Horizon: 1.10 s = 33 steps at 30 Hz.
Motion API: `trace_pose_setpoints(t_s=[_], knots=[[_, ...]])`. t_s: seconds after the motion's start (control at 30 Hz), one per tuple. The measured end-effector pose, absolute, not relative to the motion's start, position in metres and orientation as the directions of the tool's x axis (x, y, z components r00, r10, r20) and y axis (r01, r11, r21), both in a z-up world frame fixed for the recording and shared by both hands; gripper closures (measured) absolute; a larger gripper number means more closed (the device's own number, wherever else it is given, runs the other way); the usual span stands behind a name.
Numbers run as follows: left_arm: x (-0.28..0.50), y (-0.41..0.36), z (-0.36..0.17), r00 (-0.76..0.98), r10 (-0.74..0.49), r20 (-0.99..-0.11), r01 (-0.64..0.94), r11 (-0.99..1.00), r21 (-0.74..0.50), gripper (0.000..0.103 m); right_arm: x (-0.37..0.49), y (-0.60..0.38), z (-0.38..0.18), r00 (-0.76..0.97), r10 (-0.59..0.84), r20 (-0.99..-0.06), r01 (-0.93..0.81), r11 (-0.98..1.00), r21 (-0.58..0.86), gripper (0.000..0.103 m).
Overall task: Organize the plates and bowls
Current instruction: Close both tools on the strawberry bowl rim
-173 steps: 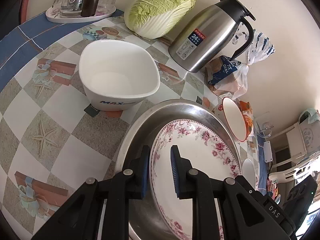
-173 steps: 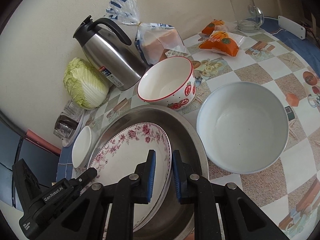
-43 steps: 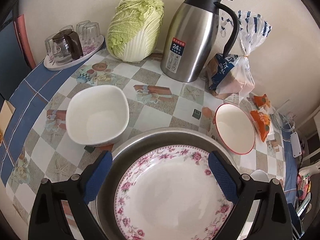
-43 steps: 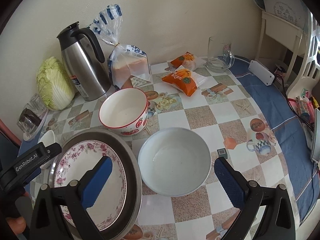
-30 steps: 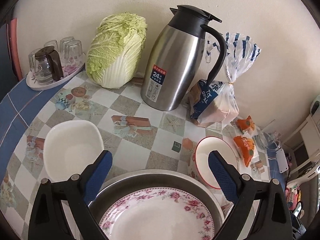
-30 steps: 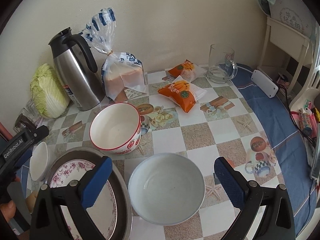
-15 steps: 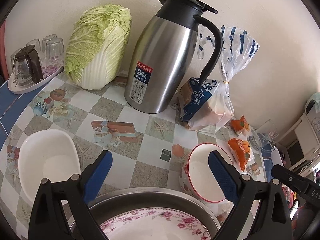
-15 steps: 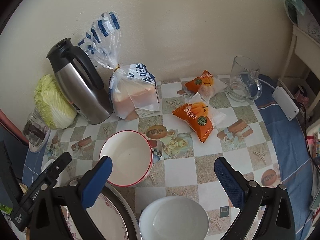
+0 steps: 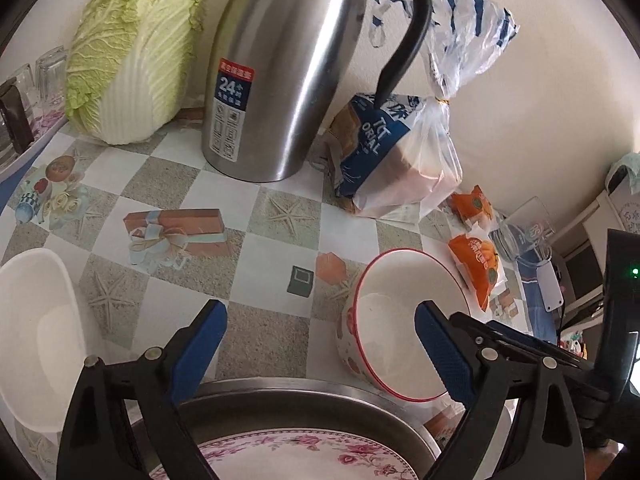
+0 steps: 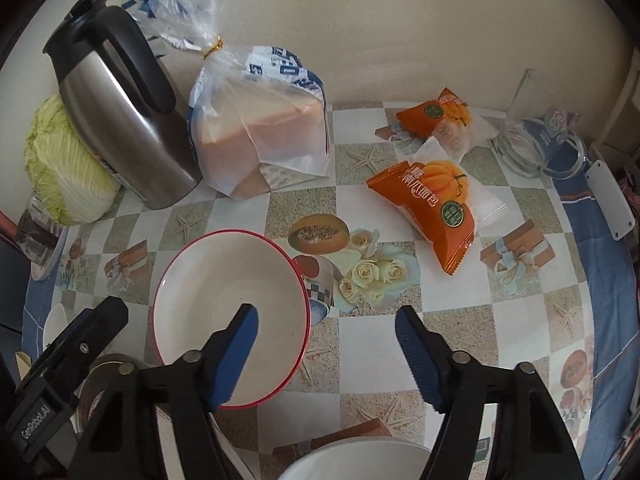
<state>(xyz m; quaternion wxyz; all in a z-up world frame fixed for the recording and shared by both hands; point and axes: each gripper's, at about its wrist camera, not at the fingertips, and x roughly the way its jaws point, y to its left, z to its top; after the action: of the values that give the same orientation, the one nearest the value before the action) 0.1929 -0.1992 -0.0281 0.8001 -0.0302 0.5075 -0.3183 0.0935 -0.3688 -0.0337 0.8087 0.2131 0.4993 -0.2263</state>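
A red-rimmed bowl (image 9: 394, 320) (image 10: 228, 304) stands on the table. My left gripper (image 9: 320, 332) is open and empty, its right finger over the bowl's right side. My right gripper (image 10: 326, 332) is open and empty, its left finger over the bowl's middle and its right finger beyond the rim. A floral plate (image 9: 304, 458) lies in a steel basin (image 9: 304, 394) below the left gripper. A white square bowl (image 9: 36, 340) sits at the left. A round white bowl's rim (image 10: 360, 458) shows at the bottom of the right wrist view.
Along the wall stand a steel thermos (image 9: 280, 76) (image 10: 124, 128), a cabbage (image 9: 128, 52), a bagged loaf (image 10: 260, 124) and a glass mug (image 10: 536, 140). Orange snack packets (image 10: 432, 208) lie right of the red-rimmed bowl. A tray of glasses (image 9: 20, 92) sits far left.
Both grippers let go of the floral plate, opened and moved toward the red-rimmed bowl. In the last half second both came lower and closer, and the right jaws have narrowed somewhat.
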Motion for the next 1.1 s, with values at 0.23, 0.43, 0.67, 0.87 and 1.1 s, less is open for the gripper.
trace_pose_setpoints(t_s=[0.23, 0.43, 0.67, 0.87, 1.1], knots=[[0.184, -0.222, -0.038, 0.164, -0.597, -0.785, 0.515, 0.731, -0.448, 0.040, 0.098, -0.368, -0.056, 0.391, -0.077, -0.917, 0.575, 0.798, 0.178, 0.069], [0.181, -0.230, -0.043, 0.136, -0.595, -0.792, 0.519, 0.724, -0.454, 0.057, 0.098, -0.366, -0.065, 0.413, -0.021, -0.911, 0.558, 0.796, 0.234, 0.085], [0.184, -0.226, -0.043, 0.132, -0.617, -0.776, 0.511, 0.713, -0.480, 0.058, 0.098, -0.360, -0.065, 0.420, -0.051, -0.906, 0.557, 0.803, 0.214, 0.086], [0.177, -0.225, -0.027, 0.142, -0.636, -0.758, 0.533, 0.695, -0.483, 0.058, 0.091, -0.362, -0.049, 0.451, -0.085, -0.888, 0.560, 0.802, 0.208, 0.086], [0.157, -0.218, 0.009, 0.156, -0.636, -0.755, 0.564, 0.685, -0.460, 0.061, 0.069, -0.354, -0.010, 0.489, -0.129, -0.863, 0.564, 0.801, 0.200, 0.086]])
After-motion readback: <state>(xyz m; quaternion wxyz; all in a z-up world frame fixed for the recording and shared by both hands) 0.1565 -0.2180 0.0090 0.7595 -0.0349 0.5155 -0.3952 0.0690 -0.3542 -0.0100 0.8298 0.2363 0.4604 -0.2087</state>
